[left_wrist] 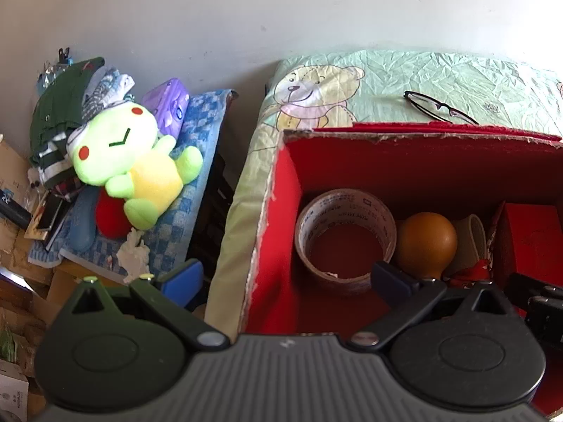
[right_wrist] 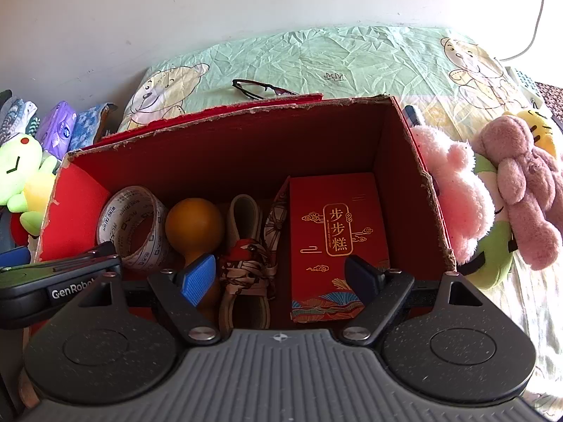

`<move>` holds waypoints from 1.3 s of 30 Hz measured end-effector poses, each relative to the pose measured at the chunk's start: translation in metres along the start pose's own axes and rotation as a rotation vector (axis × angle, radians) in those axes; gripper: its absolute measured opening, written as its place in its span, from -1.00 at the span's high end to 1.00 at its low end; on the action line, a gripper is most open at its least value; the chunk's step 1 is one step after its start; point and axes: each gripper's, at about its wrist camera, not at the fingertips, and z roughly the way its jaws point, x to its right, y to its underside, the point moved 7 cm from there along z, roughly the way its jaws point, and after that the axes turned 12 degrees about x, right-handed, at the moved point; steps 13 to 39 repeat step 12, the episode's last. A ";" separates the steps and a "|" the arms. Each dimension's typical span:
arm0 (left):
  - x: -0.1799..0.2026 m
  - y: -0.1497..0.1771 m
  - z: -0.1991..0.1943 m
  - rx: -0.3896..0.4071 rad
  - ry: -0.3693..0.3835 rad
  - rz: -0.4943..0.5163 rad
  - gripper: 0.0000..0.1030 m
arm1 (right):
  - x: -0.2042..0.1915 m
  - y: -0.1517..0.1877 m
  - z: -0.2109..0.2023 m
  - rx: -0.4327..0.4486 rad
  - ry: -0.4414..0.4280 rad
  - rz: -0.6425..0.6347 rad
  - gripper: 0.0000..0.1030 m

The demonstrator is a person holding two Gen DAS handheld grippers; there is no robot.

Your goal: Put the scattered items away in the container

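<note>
My right gripper (right_wrist: 281, 277) hangs over the near edge of the red box (right_wrist: 427, 190), jaws spread wide, nothing between them. Its blue pad (right_wrist: 197, 279) sits above the orange ball's side; the other finger overlaps the red gift carton (right_wrist: 334, 218) in view, though I cannot tell if it touches.

My left gripper (left_wrist: 286, 281) is also wide open and empty, straddling the box's left wall: one finger outside, one inside near the tape roll (left_wrist: 346, 235). Both point forward and slightly down into the box.

Contents, left to right in the right wrist view: tape roll (right_wrist: 132, 225), orange ball (right_wrist: 195, 227), a beige band or strap (right_wrist: 244, 218) (hard to identify from here), a patterned red-and-white cloth bundle (right_wrist: 250, 263), gift carton standing against the right wall.

Still outside: glasses (right_wrist: 262, 88) on the teddy-print sheet (right_wrist: 316, 56) behind the box; pink plush (right_wrist: 454, 190) pressed to the box's right outer wall, mauve plush (right_wrist: 524, 183) beside it; green plush (left_wrist: 137, 172) on a blue checked cloth (left_wrist: 204, 130) to the left, well apart from the box.
</note>
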 end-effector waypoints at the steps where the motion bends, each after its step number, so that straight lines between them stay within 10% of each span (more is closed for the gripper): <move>1: 0.000 -0.001 -0.001 0.006 0.002 0.001 -0.97 | 0.000 0.000 0.000 0.001 0.000 0.001 -0.61; 39: 0.005 -0.004 -0.003 0.022 0.002 0.016 -0.97 | 0.006 0.002 0.000 -0.006 -0.002 0.021 -0.61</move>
